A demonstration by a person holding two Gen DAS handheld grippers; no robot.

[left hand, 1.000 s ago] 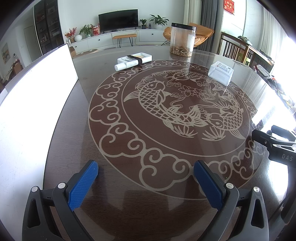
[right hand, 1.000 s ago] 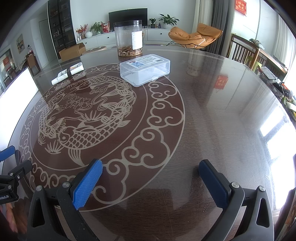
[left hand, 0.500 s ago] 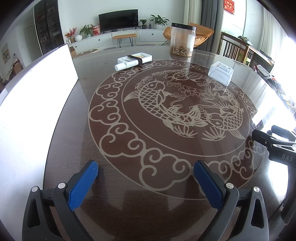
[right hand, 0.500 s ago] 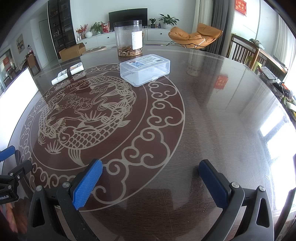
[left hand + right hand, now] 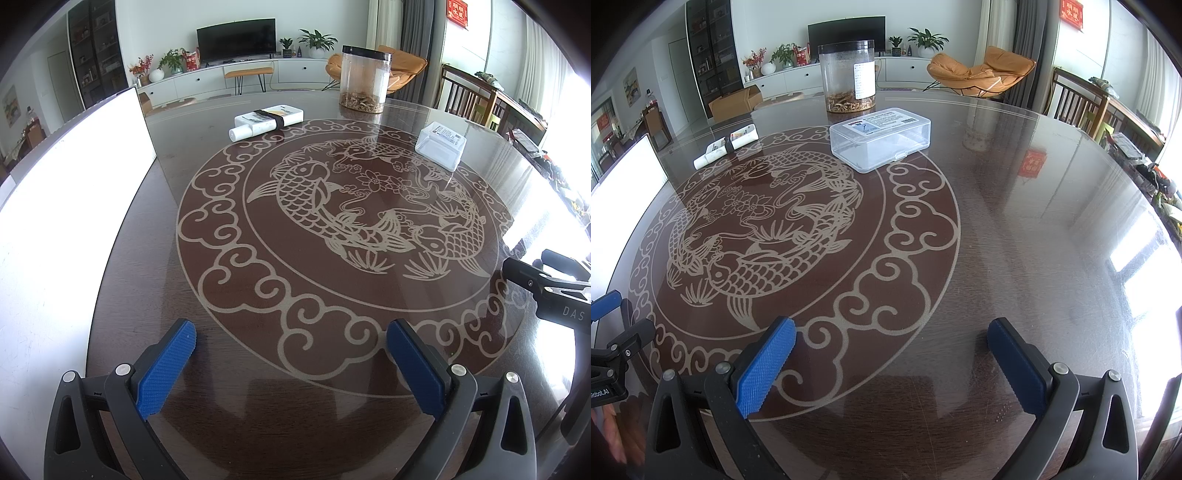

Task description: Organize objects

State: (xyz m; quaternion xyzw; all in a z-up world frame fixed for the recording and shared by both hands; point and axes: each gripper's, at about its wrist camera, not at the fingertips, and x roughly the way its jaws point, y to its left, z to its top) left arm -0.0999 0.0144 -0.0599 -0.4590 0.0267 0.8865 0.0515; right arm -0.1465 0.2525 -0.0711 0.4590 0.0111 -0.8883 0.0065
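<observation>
Clear lidded plastic box [image 5: 880,139] lies flat at upper centre of the right wrist view, just in front of the upright clear jar [image 5: 847,75]; a white tube bundle [image 5: 726,145] lies well apart at upper left. All rest on the round table [image 5: 1034,229] with its fish motif. Left gripper [image 5: 291,362] and right gripper [image 5: 892,363] sit at lower frame, fingers spread wide, holding nothing

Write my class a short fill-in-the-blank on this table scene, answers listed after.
1. Both tongs, left tongs and right tongs, are ____ and hold nothing.
2. The tall clear jar has a ____ lid.
3. The white bottle lies on its ____.
4. The clear plastic box is ____.

Answers: open; black; side; closed
</observation>
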